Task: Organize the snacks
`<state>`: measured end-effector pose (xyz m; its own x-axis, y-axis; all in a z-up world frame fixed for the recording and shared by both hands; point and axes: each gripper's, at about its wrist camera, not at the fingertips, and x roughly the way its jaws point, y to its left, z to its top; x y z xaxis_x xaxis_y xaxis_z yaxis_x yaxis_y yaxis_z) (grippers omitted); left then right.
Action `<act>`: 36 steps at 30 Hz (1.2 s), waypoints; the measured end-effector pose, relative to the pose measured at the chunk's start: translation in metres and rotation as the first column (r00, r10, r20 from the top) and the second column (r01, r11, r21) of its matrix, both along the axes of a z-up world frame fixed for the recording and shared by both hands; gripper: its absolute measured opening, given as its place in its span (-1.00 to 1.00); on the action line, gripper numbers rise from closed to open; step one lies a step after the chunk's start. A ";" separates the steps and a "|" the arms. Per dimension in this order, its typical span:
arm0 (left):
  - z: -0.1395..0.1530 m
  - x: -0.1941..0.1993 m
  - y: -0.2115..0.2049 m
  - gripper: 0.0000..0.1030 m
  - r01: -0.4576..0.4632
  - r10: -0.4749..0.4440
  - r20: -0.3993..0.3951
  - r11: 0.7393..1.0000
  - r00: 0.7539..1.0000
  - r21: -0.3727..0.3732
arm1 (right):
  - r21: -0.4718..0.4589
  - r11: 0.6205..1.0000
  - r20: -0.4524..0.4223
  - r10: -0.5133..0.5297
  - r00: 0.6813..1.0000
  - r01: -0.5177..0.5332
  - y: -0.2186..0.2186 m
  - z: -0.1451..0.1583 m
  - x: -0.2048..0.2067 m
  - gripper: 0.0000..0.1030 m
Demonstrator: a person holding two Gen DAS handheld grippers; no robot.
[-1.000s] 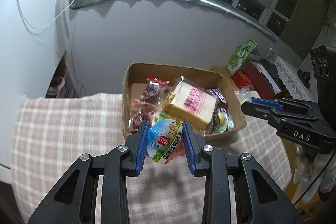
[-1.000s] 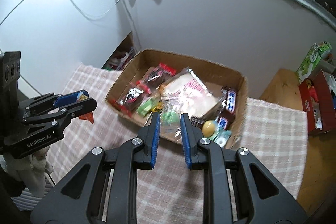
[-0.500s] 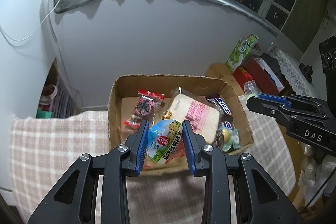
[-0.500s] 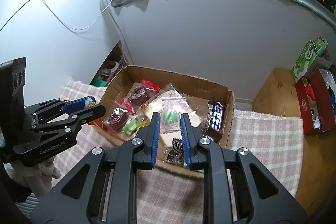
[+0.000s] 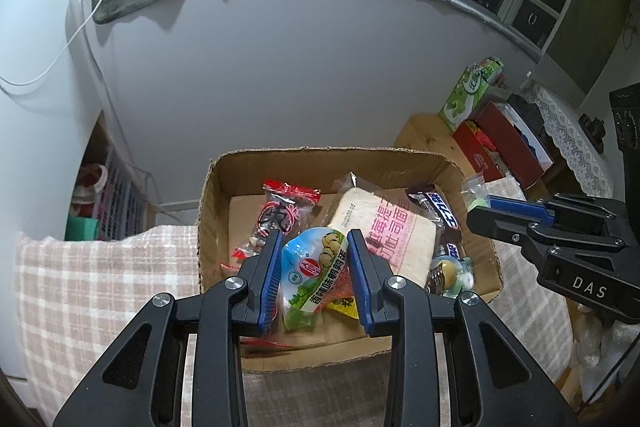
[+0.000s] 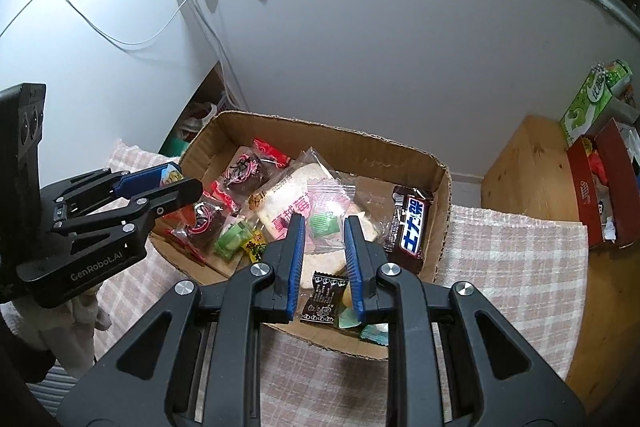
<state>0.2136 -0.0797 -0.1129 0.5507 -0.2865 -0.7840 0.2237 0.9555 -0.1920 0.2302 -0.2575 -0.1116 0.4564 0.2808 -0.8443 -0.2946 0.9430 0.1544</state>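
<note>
A cardboard box (image 5: 208, 211) (image 6: 440, 187) on the checked tablecloth holds several snacks: a bread pack (image 5: 392, 231) (image 6: 280, 203), red-and-black packets (image 5: 280, 215) (image 6: 248, 171) and a chocolate bar (image 5: 436, 207) (image 6: 412, 223). My left gripper (image 5: 316, 267) (image 6: 176, 183) is shut on a white-and-green quail egg pouch (image 5: 316, 267) above the box's near left part. My right gripper (image 6: 322, 247) (image 5: 480, 203) is shut on a clear packet with a green candy (image 6: 324, 223) above the box's middle.
A wooden side table (image 6: 532, 155) at the right carries a green carton (image 6: 592, 95) (image 5: 468, 95) and a red box (image 6: 592, 187) (image 5: 504, 147). A grey wall (image 5: 280, 67) rises right behind the box. Shelving with baskets (image 5: 104, 203) stands at the left.
Both grippers have moved forward from in front of the box to over it, each still holding its snack. The box now looks nearer and larger in both views.
</note>
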 end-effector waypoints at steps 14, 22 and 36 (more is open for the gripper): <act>-0.002 0.004 0.000 -0.19 -0.010 0.010 -0.005 1.000 1.000 0.027 | -0.021 1.000 -0.005 -0.007 1.000 0.007 0.001 -0.004 0.001 -0.06; -0.001 0.002 0.001 0.03 -0.030 0.030 -0.002 0.998 1.000 0.055 | -0.035 0.998 0.021 -0.047 0.999 0.048 -0.007 0.001 -0.002 0.36; 0.014 -0.012 0.001 0.03 -0.030 0.029 0.030 0.998 0.999 0.056 | -0.036 0.998 0.032 -0.048 0.998 0.049 -0.007 0.010 -0.013 0.37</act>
<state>0.2012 -0.0792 -0.0987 0.5809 -0.2255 -0.7821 0.1999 0.9710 -0.1315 0.2176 -0.2645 -0.1018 0.4949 0.2264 -0.8390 -0.2521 0.9613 0.1107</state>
